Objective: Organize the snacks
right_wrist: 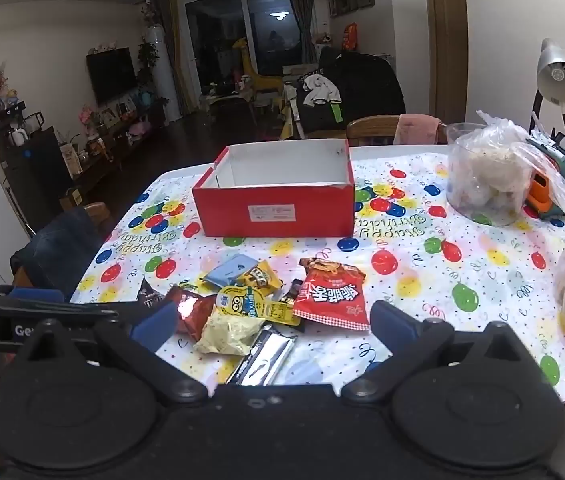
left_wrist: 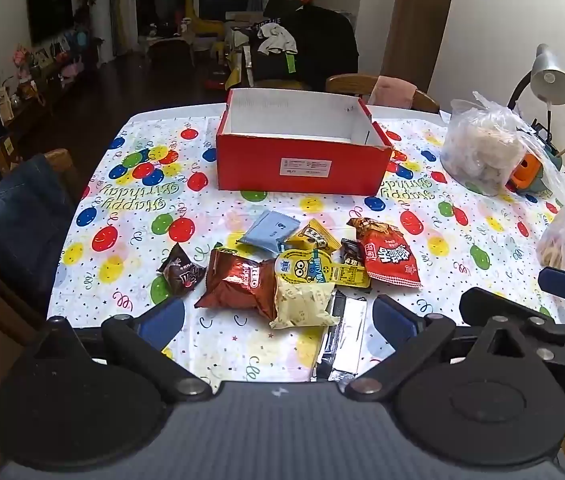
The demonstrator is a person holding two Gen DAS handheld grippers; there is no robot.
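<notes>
Ahead, the red box (left_wrist: pixel 302 164) stands open on the balloon tablecloth (left_wrist: pixel 122 208), seemingly empty, though its floor is partly hidden. The snack packets (left_wrist: pixel 294 272) lie heaped before it. The left gripper (left_wrist: pixel 278 318) and right gripper (right_wrist: pixel 272 320) both hover with fingers spread, holding nothing.

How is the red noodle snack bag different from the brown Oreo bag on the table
The red snack bag lies flatter, on the pile's right edge; the brown Oreo bag looks puffier and crinkled, towards the left. The red one has a matte printed face, the brown one a shiny foil. Both lie loose on the balloon tablecloth, outside the red box.
</notes>
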